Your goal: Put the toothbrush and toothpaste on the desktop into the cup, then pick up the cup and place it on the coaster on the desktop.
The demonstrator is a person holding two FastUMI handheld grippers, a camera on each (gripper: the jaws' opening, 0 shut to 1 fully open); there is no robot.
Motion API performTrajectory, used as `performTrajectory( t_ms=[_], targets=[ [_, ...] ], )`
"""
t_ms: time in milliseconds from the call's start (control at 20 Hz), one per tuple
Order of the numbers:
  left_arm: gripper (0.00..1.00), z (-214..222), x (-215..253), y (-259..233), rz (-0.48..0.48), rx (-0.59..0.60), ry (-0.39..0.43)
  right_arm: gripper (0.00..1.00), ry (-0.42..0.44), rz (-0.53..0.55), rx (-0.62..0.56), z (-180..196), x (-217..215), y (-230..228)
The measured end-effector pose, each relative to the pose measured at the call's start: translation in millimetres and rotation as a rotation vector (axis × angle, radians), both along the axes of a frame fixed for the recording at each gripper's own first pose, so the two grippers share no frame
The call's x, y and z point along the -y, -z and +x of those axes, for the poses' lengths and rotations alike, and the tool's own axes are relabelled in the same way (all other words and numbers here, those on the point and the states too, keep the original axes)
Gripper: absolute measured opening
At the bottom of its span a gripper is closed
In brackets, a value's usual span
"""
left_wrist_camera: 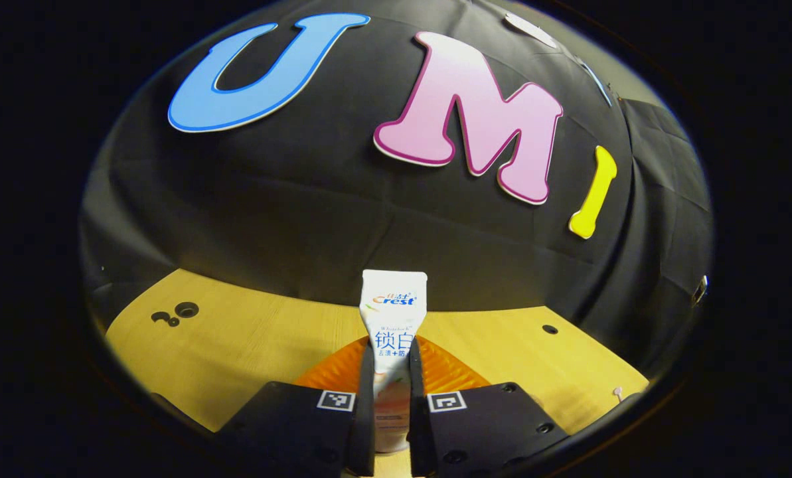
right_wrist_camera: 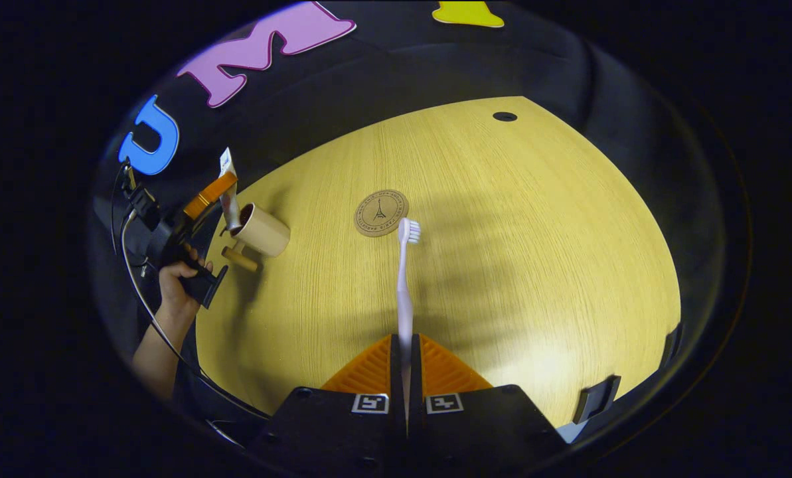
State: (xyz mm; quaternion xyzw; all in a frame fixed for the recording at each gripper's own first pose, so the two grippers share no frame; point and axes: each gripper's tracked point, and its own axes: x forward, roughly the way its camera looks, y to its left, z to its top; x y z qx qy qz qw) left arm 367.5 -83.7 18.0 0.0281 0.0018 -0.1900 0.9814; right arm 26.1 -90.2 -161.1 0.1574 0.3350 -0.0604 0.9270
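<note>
At six o'clock in the left gripper view, the left hand-held gripper (left_wrist_camera: 391, 385) is clenching the toothpaste (left_wrist_camera: 394, 312) between both fingers, the tube standing upright with its flat crimped end at twelve o'clock and its lower end hidden between the fingers. In the right gripper view the same tool is showing at nine o'clock, a hand (right_wrist_camera: 178, 279) gripping its handle, and it is holding the tube over the mouth of the cup (right_wrist_camera: 261, 230), which is standing on the worktop (right_wrist_camera: 502, 232); whether the tube's lower end is already inside the rim is too small to tell. At six o'clock in that view, the right hand-held gripper (right_wrist_camera: 405, 362) is grasping the toothbrush (right_wrist_camera: 405, 279) by its handle, the bristled head pointing to twelve o'clock just short of the round coaster (right_wrist_camera: 381, 212), which is lying apart from the cup at its three o'clock side.

The step in hand is, by my reading, lowering the toothpaste into the cup. To do it well, the person should be keeping the tube near vertical and centred over the opening, easing it down until it is resting inside, and only then releasing, so the cup is not getting nudged or tipped. The toothbrush should be waiting clear until the left tool is out of the way.
</note>
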Motion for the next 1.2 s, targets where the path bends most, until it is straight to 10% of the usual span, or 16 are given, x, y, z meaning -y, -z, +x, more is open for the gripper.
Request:
performTrajectory(
  t_ms=[250, 450, 1200],
  targets=[
    [0.35, -6, -10, 15, 0.036, -0.036, -0.038, 0.06, -0.006, -0.008, 0.002, 2, -3, 2],
    [0.97, -38, -27, 4, 0.051, 0.005, -0.062, 0.06, -0.017, 0.003, 0.036, 13, -11, -8],
    [0.98, -216, -107, 66, 0.044, -0.121, -0.195, 0.05, -0.234, -0.037, 0.304, 119, -113, -119]
  ],
)
